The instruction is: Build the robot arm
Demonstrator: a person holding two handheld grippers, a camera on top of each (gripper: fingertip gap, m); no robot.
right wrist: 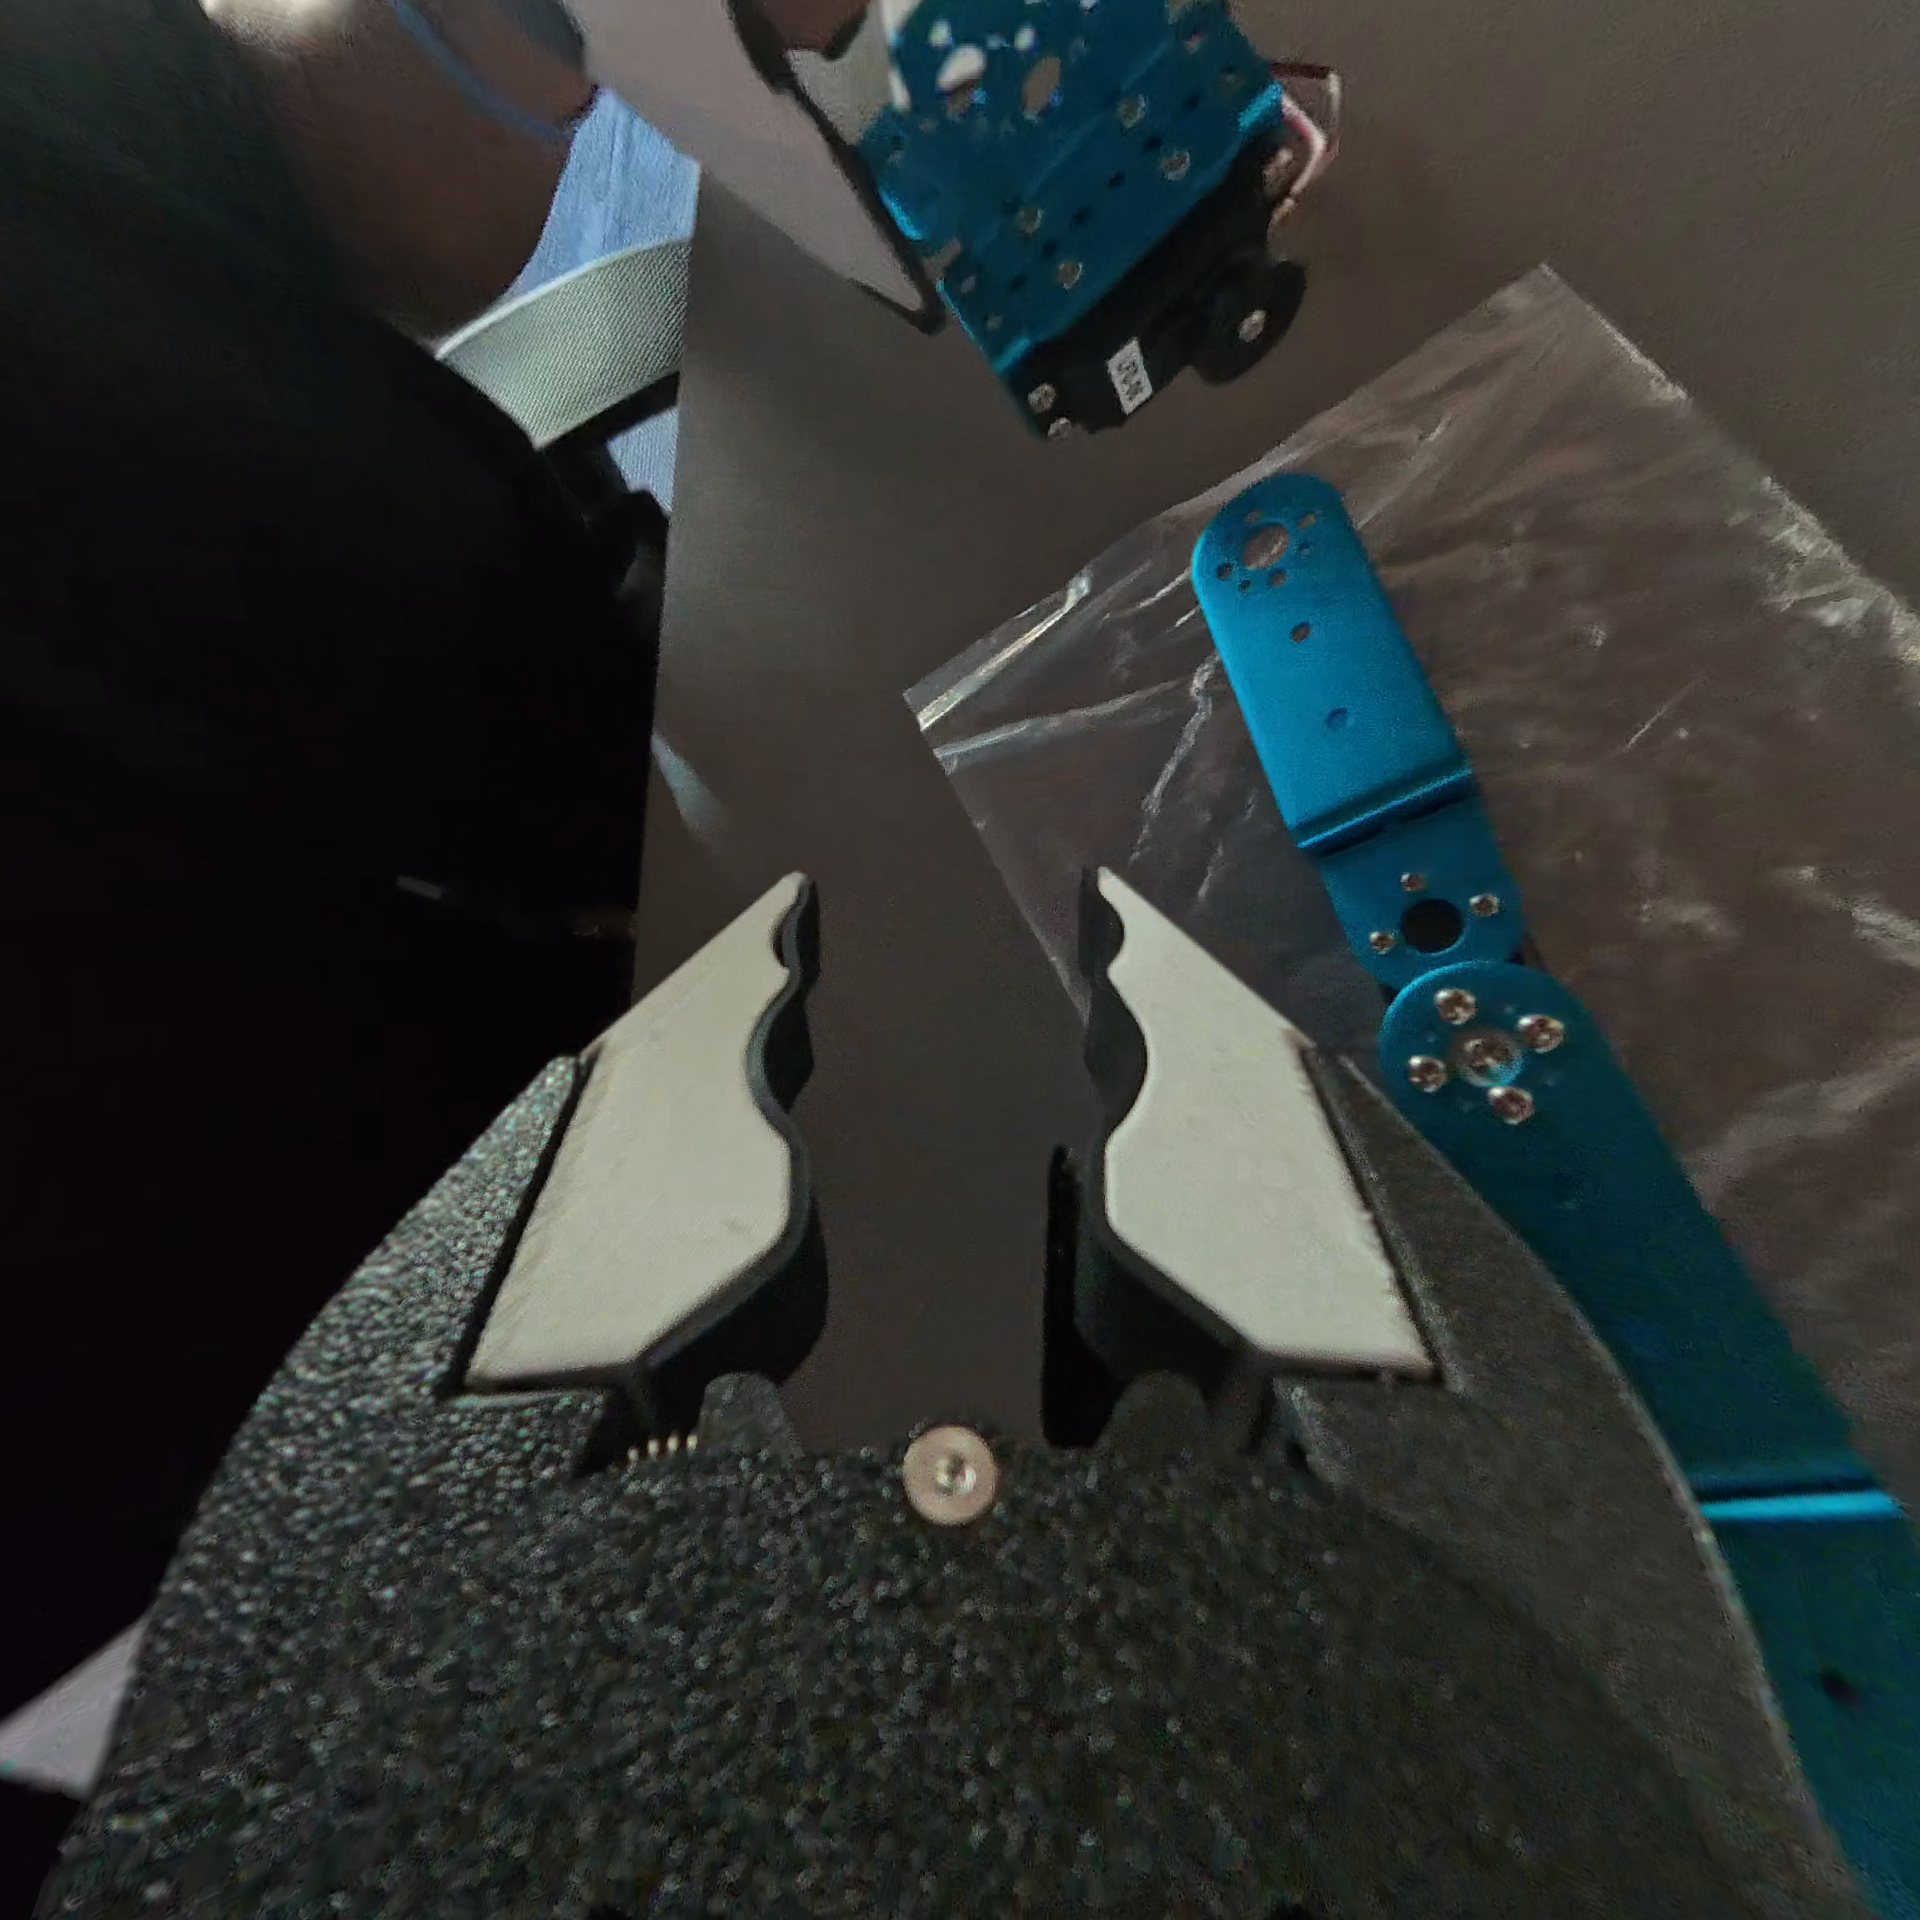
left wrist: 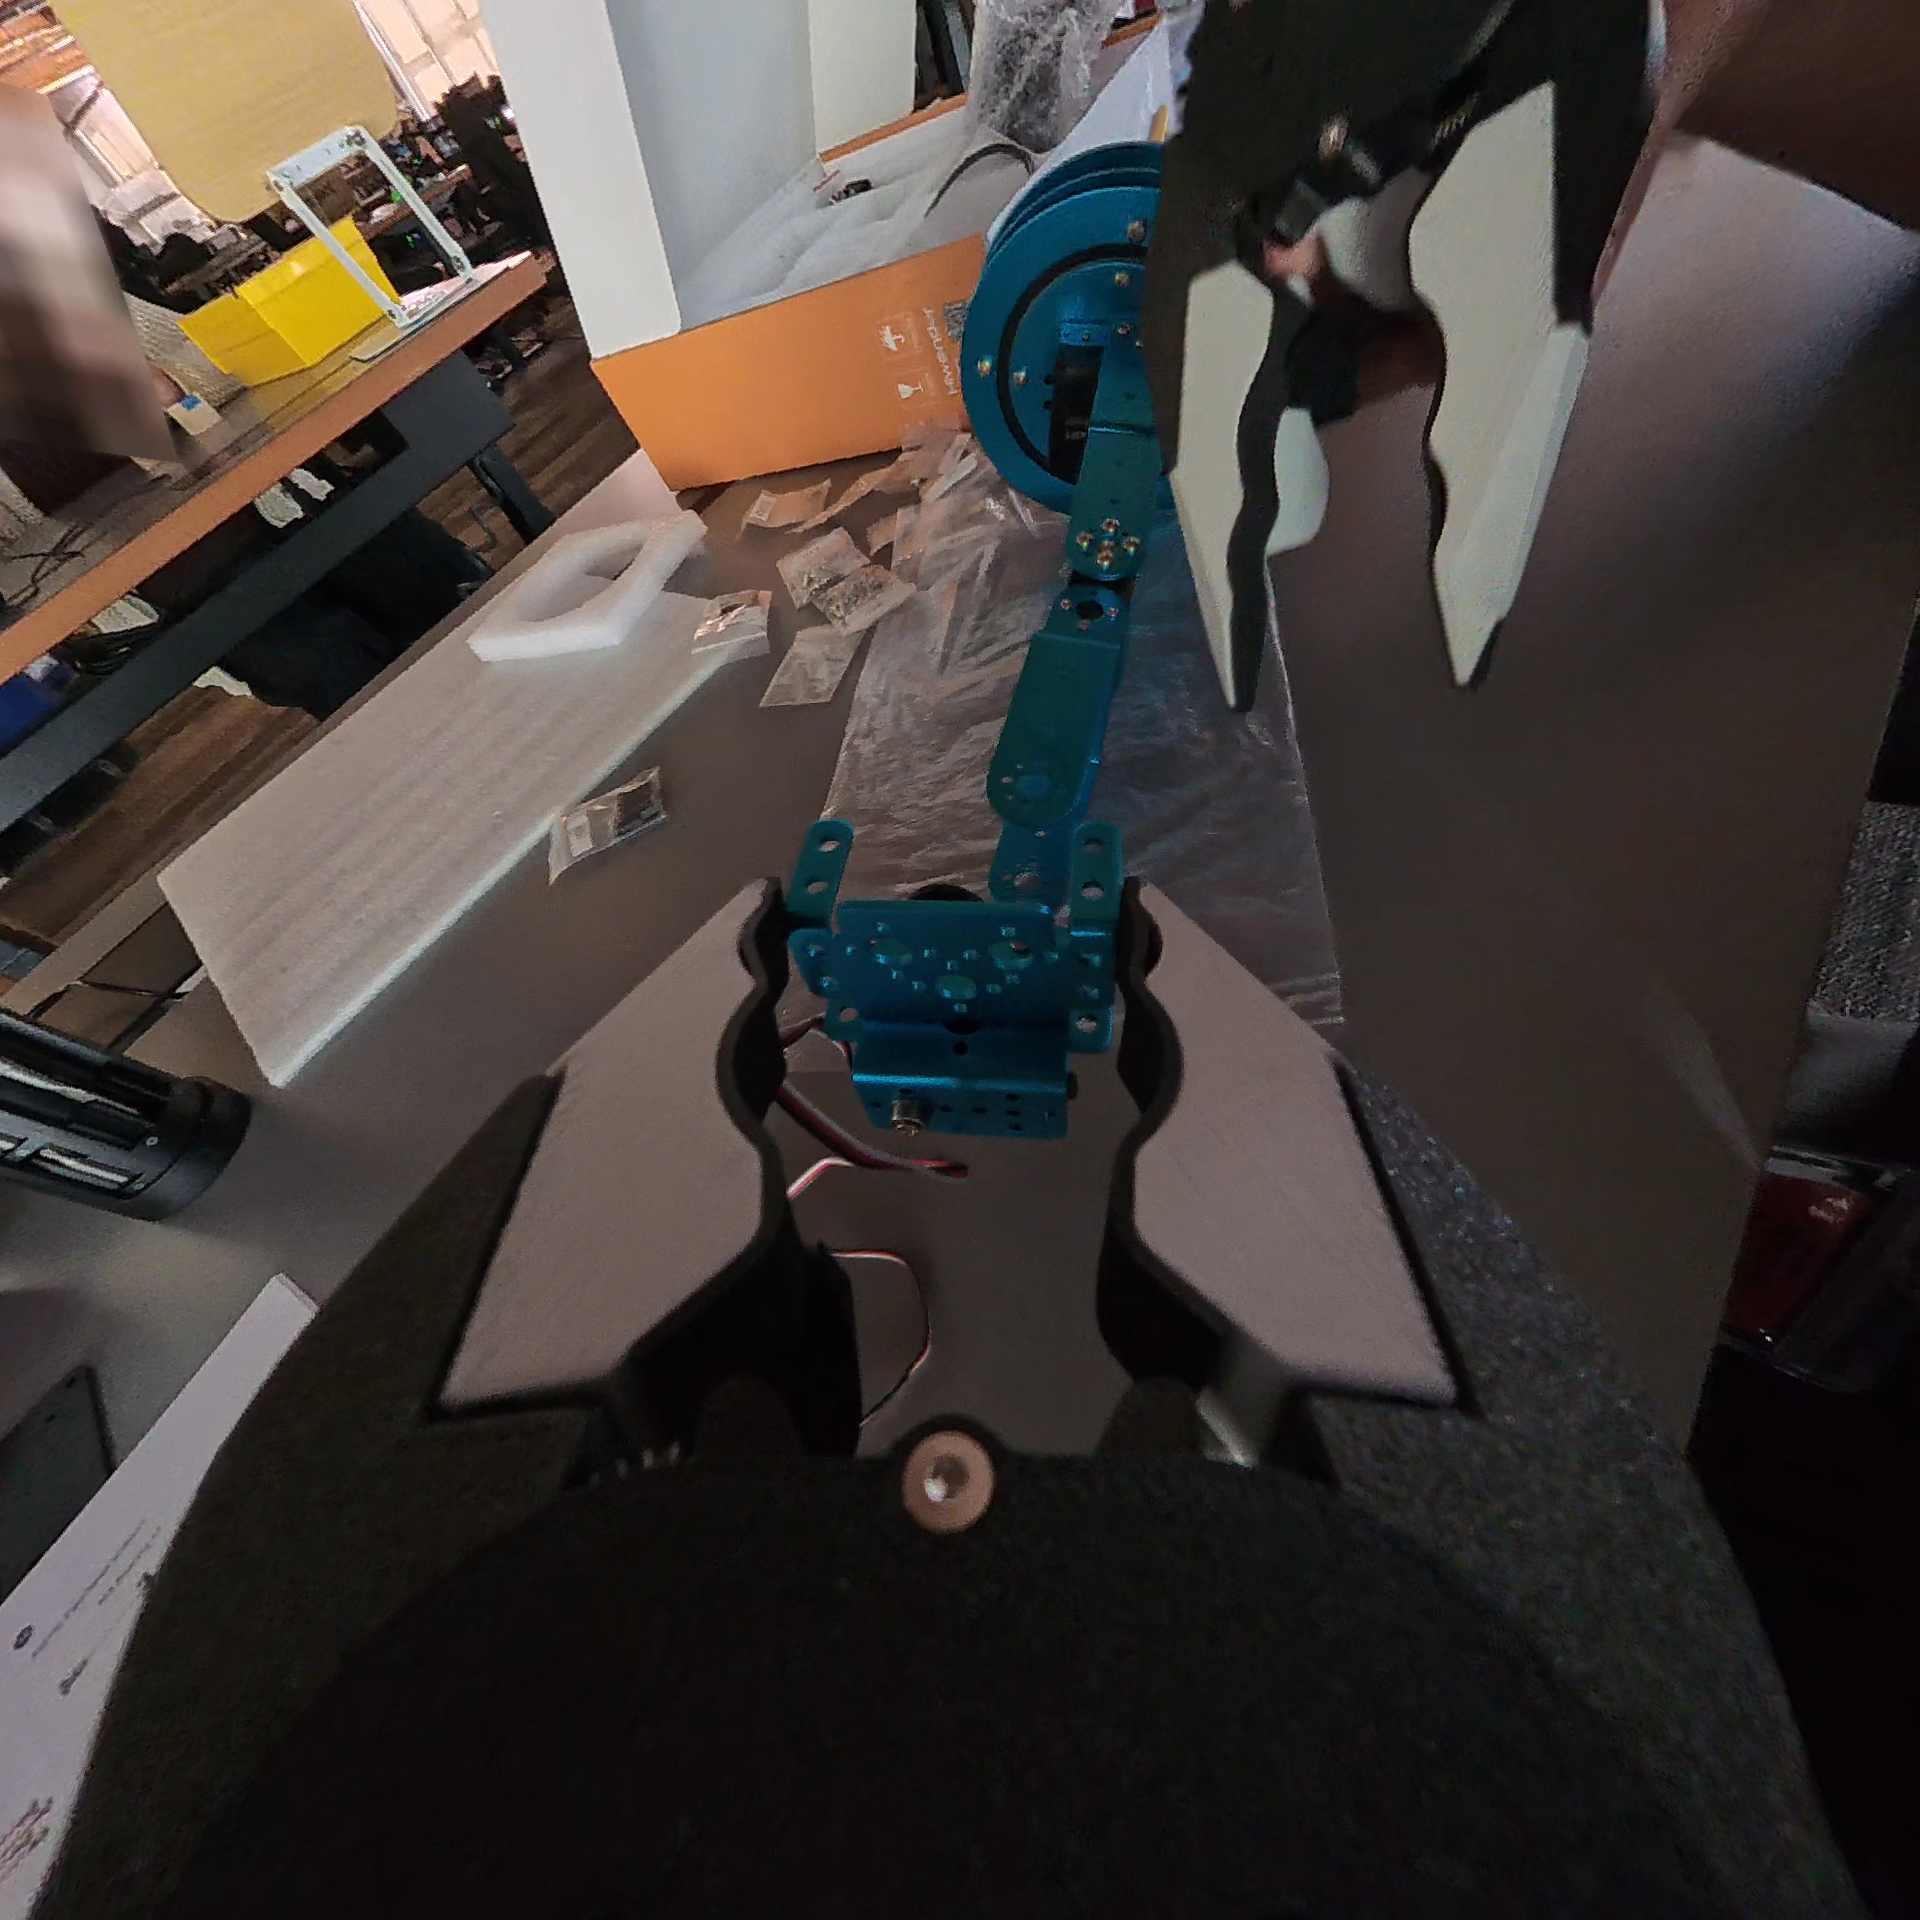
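My left gripper (left wrist: 951, 909) is shut on a blue metal bracket assembly (left wrist: 961, 987) with a black servo and red, white and black wires under it, held above the grey table (left wrist: 1507, 935). The same assembly shows at the top of the right wrist view (right wrist: 1060, 197). A blue jointed arm (left wrist: 1081, 644) runs from near the held bracket back to a blue round base (left wrist: 1049, 322); its links lie on a clear plastic bag (right wrist: 1558, 623) in the right wrist view (right wrist: 1340, 717). My right gripper (right wrist: 945, 904) is open and empty, hovering above the table left of the arm; it also shows in the left wrist view (left wrist: 1361, 675).
An orange and white cardboard box (left wrist: 790, 343) stands at the back. Several small clear bags of hardware (left wrist: 842, 582), a white foam frame (left wrist: 592, 592) and a white foam sheet (left wrist: 436, 831) lie on the table's left. A black device (left wrist: 104, 1132) and white paper (left wrist: 125, 1507) sit near left. The black device (left wrist: 104, 1132) is closer to my left gripper, around 35 cm from its tips; the right tips are 40 cm off.
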